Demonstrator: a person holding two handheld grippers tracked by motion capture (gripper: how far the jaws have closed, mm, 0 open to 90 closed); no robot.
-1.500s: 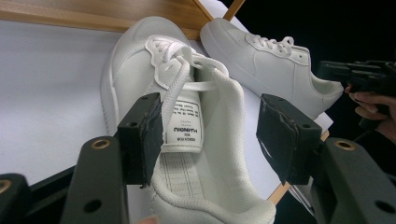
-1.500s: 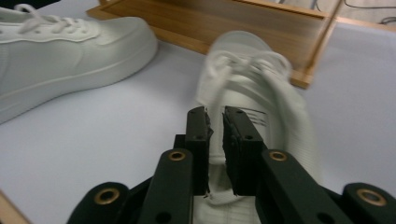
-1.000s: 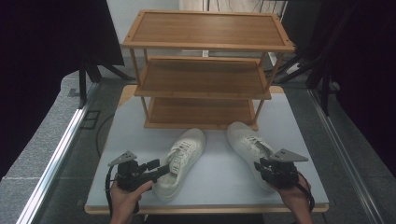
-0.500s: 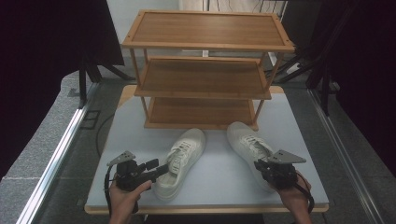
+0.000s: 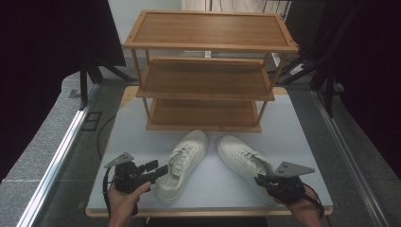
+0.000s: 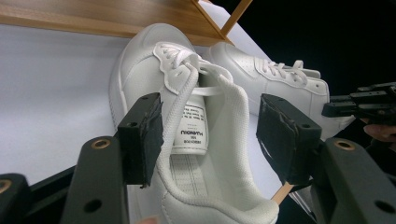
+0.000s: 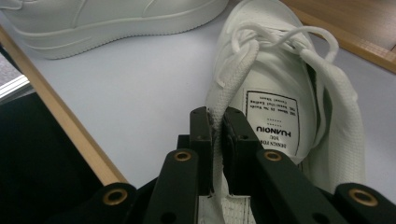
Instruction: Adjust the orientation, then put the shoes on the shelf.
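Two white sneakers lie on the table in front of a wooden rack. My left gripper [image 5: 158, 169] [image 6: 210, 135] is open, its pads either side of the heel opening of the left shoe [image 5: 184, 163] [image 6: 187, 70] without pressing on it. My right gripper [image 5: 262, 180] [image 7: 217, 126] has just been closing and is now shut on the collar edge of the right shoe [image 5: 241, 158] [image 7: 275, 70], the white padded rim pinched between its pads. The left gripper view also shows the right shoe [image 6: 280, 84] and the right gripper [image 6: 359, 102] behind it.
A three-shelf wooden shoe rack [image 5: 205, 90] stands at the far half of the white table [image 5: 213, 189], its shelves bare. The table's wooden front edge [image 7: 60, 116] runs close to both hands. Dark stands and a grey floor surround the table.
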